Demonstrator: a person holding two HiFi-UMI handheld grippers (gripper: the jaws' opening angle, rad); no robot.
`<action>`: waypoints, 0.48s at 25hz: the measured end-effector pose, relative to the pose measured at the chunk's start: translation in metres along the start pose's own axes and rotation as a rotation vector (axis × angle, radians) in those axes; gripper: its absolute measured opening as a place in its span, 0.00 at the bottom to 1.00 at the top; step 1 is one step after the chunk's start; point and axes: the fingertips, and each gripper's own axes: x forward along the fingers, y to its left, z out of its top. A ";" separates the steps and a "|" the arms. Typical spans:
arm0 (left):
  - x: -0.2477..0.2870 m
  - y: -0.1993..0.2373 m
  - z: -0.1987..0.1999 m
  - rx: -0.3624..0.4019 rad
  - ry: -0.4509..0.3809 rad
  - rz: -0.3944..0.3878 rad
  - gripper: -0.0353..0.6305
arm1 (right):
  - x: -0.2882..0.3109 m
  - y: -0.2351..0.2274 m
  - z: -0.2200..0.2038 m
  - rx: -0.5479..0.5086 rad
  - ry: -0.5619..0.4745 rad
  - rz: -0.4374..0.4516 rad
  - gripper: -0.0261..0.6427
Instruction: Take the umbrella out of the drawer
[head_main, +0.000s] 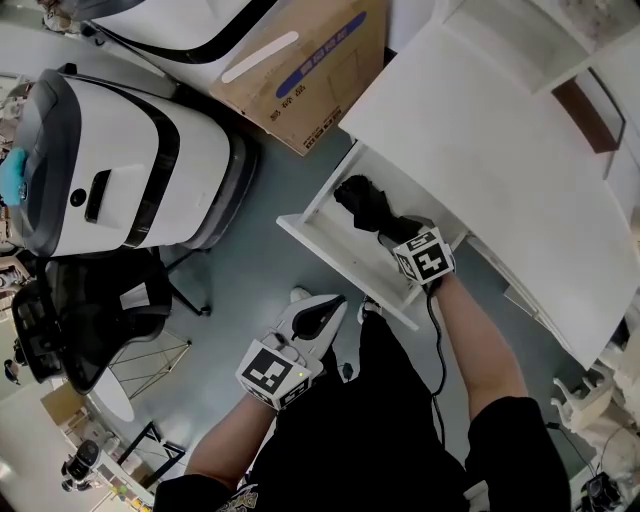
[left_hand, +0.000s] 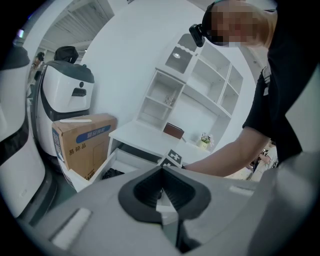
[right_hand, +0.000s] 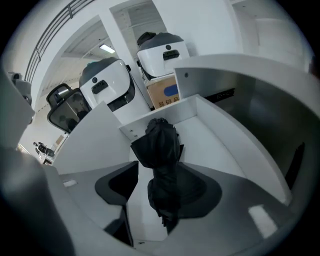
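Right gripper view: the right gripper (right_hand: 164, 172) has its jaws standing apart, one on each side of the folded black umbrella (right_hand: 160, 145). A strip of white drawer floor shows between the left-hand jaw and the fabric, while the fabric lies against the dark pad at the right of the frame, with no squeeze to be seen. The umbrella lies lengthwise on the floor of the open white drawer (right_hand: 220, 135), its bunched end toward the top of the frame.

From the head view, the right gripper (head_main: 392, 232) reaches into the drawer (head_main: 318, 232) at the centre of the frame. The umbrella (head_main: 360, 198) runs from its tips toward the upper left. The drawer is pulled out from under a white desk (head_main: 480, 150) that fills the right side.

Low in the centre, the left gripper (head_main: 326, 312) hangs over the grey floor just beside the drawer front. In the left gripper view its jaws (left_hand: 162, 169) are together with nothing between them.

A cardboard box (head_main: 320, 70) sits at the top centre, a large white machine (head_main: 120, 160) at the upper left, and a black chair (head_main: 90, 310) below it.
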 end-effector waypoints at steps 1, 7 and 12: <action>-0.002 0.001 -0.002 -0.005 0.002 0.003 0.06 | 0.006 -0.002 -0.002 -0.012 0.022 -0.002 0.46; -0.011 0.007 -0.013 -0.036 0.017 0.022 0.06 | 0.035 -0.008 -0.013 -0.096 0.123 -0.019 0.49; -0.014 0.014 -0.018 -0.045 0.024 0.025 0.06 | 0.049 -0.006 -0.016 -0.147 0.163 -0.027 0.50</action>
